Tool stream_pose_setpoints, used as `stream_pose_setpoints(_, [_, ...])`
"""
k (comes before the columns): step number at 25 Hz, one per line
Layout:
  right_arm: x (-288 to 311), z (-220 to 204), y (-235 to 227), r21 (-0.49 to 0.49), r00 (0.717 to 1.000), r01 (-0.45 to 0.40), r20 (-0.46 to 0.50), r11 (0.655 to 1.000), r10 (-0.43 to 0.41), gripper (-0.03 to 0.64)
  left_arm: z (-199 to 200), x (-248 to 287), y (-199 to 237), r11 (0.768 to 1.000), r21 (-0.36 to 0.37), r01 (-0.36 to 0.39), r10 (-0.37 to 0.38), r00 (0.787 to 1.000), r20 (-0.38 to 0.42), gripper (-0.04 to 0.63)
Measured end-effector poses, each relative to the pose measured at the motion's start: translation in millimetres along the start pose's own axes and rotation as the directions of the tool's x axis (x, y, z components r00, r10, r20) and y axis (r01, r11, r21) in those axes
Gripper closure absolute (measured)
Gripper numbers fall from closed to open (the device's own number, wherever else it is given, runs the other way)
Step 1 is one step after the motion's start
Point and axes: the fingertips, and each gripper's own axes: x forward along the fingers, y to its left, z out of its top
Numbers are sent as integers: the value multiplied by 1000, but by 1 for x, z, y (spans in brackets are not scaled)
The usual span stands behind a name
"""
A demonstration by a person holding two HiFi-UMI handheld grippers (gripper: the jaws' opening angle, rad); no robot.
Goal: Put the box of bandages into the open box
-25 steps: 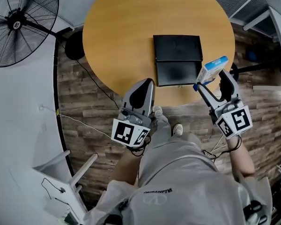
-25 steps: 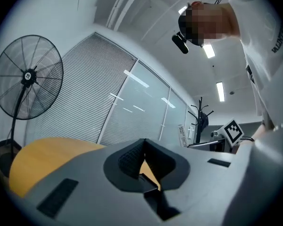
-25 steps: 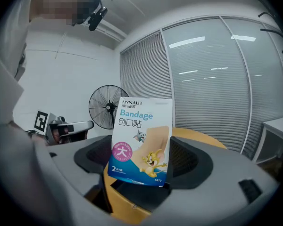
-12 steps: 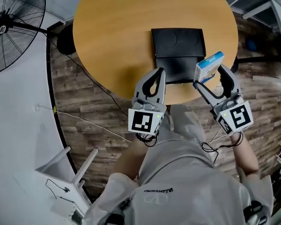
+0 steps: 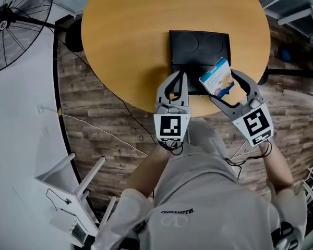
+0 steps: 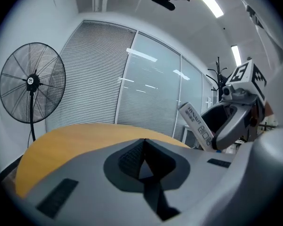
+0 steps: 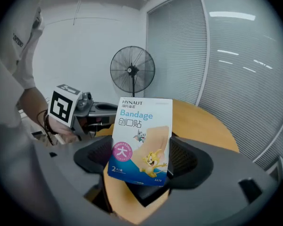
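Gripped bandage box in right gripper, tilted over front of open box; held left gripper closed, empty, just beside.

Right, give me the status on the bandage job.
Done: the right gripper is shut on the bandage box, lifted off the table. In hand: it hangs over the open box. Left: lower it in and release. The left gripper is shut, empty.

Illumination is bright and even, from ceiling light strips. Shadows on the table are soft. Gripper views show fisheye distortion and dark corners. Print on the box of bandages is sharp.
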Motion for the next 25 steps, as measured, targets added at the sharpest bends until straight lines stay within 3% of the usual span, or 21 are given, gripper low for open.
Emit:
stream_pose_setpoints(7, [26,-33,1,-120,975,-115,-205,986,88,216,-10,9,2,999,-29,-38,37,999,-28,588])
stream_pose_setpoints(13, [50,-48,12,-215,939,-208,-316,954,133,216,-17,6,13,997,-46,-61,59,998,-38,588])
stream_pose_setpoints(25, [87,-79,22,-429,863,-355,-492,830,115,216,-29,6,33,992,-89,-90,88,996,-30,588])
